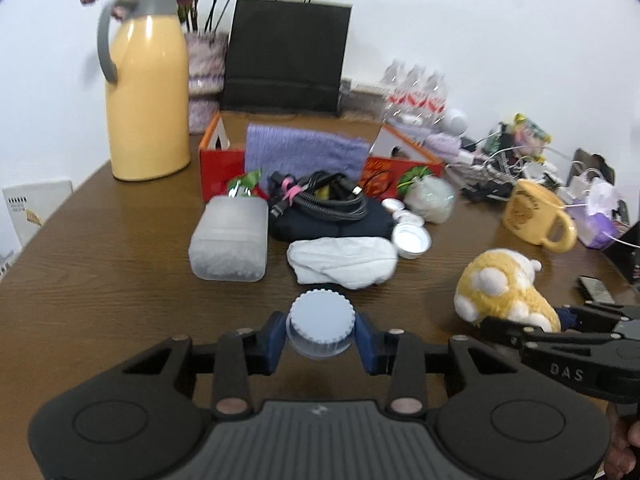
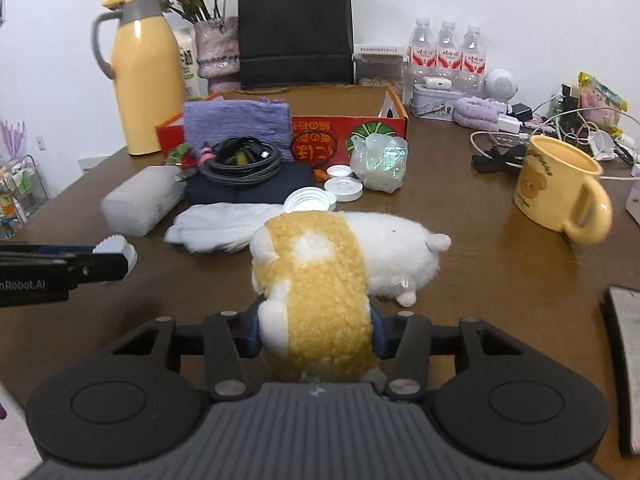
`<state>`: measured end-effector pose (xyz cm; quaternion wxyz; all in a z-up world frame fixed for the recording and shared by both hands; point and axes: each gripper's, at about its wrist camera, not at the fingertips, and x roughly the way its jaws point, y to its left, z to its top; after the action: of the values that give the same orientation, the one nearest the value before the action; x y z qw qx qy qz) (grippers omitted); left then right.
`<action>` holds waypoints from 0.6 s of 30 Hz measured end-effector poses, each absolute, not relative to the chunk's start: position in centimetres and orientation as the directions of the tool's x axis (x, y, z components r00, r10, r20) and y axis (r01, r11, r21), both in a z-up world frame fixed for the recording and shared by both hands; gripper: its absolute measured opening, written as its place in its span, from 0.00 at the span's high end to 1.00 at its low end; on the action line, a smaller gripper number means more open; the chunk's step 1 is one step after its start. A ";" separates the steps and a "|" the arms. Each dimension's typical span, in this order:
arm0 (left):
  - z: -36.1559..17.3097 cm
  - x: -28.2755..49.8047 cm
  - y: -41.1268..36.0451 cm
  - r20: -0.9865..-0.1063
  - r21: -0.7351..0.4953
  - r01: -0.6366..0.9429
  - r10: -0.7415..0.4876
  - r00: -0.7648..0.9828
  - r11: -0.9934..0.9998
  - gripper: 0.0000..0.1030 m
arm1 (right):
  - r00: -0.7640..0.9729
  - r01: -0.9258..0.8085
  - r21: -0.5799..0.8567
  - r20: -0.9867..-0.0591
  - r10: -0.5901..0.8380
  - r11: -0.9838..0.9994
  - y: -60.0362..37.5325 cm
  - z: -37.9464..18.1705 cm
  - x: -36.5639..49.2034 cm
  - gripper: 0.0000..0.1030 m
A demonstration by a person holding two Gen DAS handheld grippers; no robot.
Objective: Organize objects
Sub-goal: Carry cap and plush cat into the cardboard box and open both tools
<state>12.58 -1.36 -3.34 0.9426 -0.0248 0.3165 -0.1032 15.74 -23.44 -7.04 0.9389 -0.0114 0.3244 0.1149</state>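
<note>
My left gripper (image 1: 321,342) is shut on a small jar with a ribbed pale-blue cap (image 1: 320,318); both blue pads press its sides just above the brown table (image 1: 120,280). From the right wrist view, that same gripper (image 2: 114,262) enters at the left edge with the jar's cap (image 2: 113,246) showing. My right gripper (image 2: 315,334) is shut on a yellow-and-white plush toy (image 2: 320,264), its pads squeezing the toy's near end while the white far end lies on the table. In the left wrist view the plush toy (image 1: 500,284) sits at the right, with the right gripper (image 1: 516,330) on it.
Beyond the grippers lie a white folded cloth (image 1: 344,260), a frosted plastic box (image 1: 230,240), coiled black cables (image 1: 320,196) on a dark pouch, several round lids (image 1: 410,236) and a red cardboard box (image 1: 224,168) holding a purple cloth. A yellow mug (image 2: 560,188) stands right, a yellow thermos (image 1: 148,92) back left.
</note>
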 end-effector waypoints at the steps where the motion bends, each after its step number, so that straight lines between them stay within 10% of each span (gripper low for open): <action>1: -3.0 11.9 -1.3 -0.586 -0.110 0.180 -0.210 0.783 0.978 0.65 | 0.766 -0.223 0.054 -0.608 0.209 0.973 -23.7 -6.7 14.6 0.52; 10: 1.8 17.0 1.1 -0.511 -0.163 0.219 -0.273 0.815 0.962 0.65 | 0.805 -0.227 0.075 -0.546 0.231 0.971 -25.4 -3.3 13.4 0.52; 18: 7.0 40.7 0.9 -0.568 -0.088 0.188 -0.204 0.797 0.978 0.65 | 0.827 -0.298 0.055 -0.484 0.287 0.953 -22.0 3.5 33.8 0.52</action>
<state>40.67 0.86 7.04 0.9479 -0.0136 0.3010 -0.1033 33.80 -21.98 3.51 0.9557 -0.0113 0.2513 0.1531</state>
